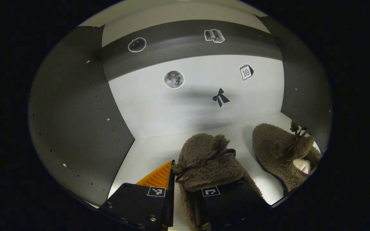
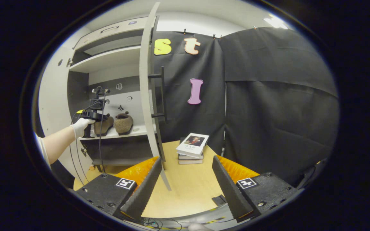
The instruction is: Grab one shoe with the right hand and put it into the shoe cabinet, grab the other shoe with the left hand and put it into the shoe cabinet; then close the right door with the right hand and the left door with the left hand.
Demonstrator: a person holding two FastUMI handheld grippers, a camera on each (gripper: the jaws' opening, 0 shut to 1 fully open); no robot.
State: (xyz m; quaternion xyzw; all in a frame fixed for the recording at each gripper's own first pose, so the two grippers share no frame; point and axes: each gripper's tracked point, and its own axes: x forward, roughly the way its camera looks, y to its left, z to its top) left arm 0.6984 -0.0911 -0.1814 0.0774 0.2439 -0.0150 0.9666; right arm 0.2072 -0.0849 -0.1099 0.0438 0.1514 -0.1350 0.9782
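My left gripper (image 1: 185,192) was clamped on the heel end of the left-hand shoe (image 1: 204,154), one finger inside its opening and the other along its outer side, because I was setting it down on the white shelf (image 1: 146,154) of the shoe cabinet (image 1: 75,112). The shoe's toe pointed at the back wall, so it sat square beside the other shoe (image 1: 278,147), which lay just to its right, close but apart, near the cabinet's right wall. Stickers dotted the back panel.

My right gripper (image 2: 185,183) hung apart and empty over the wooden table (image 2: 188,192), held back, I judged, so it could reach the right door (image 2: 146,96), which stood open just ahead of its fingers. Beyond it lay a stack of books (image 2: 192,149). Farther off, my gloved hand (image 2: 80,125) held the left gripper at the shelf with both shoes.
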